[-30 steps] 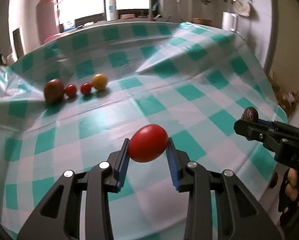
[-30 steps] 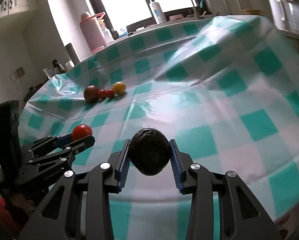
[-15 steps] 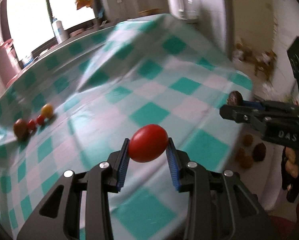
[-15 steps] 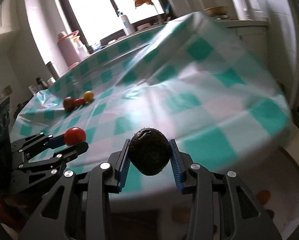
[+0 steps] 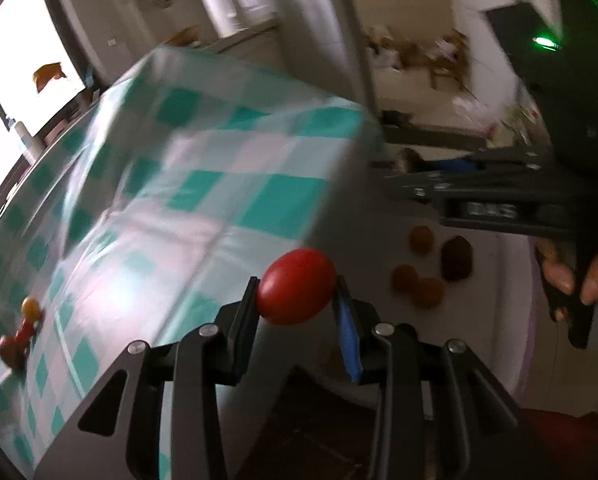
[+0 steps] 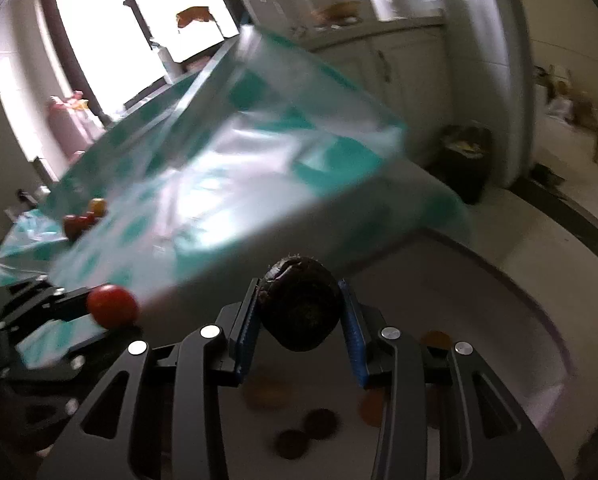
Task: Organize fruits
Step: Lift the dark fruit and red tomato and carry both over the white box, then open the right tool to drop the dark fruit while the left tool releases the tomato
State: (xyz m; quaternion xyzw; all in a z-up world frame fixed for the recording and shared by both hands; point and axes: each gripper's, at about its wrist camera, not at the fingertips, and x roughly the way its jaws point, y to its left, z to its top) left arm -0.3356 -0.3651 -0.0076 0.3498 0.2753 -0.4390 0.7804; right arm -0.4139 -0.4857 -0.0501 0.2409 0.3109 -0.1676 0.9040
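Left wrist view: your left gripper (image 5: pixel 297 306) was clamped on a red tomato (image 5: pixel 296 286), pads pressing both flanks, the fruit riding clear of every surface. You had it past the corner of the checked tablecloth (image 5: pixel 203 192), above a pale tray or basin (image 5: pixel 511 264) sitting lower than the table. That reads as the drop-off place, since several brownish fruits (image 5: pixel 419 288) and one darker piece (image 5: pixel 455 258) lay there in a loose cluster. Your right gripper (image 5: pixel 403 168) crossed the upper right, your hand (image 5: pixel 579 268) round its handle. Its load was a dark blur against the background. A short row of fruits (image 5: pixel 21 332) lay on the cloth at far left, smeared; I could not count them.

Right wrist view: your right gripper (image 6: pixel 301 312) was shut on a dark, rough, bristly fruit (image 6: pixel 299 304), possibly a kiwi, over the same pale tray (image 6: pixel 531 320). Fruits beneath (image 6: pixel 319 424) were partly hidden by the jaws and too blurred to name. The tomato (image 6: pixel 112 306) showed at left in the other gripper. The tray's near edge was cut off, so its full shape stayed unclear.
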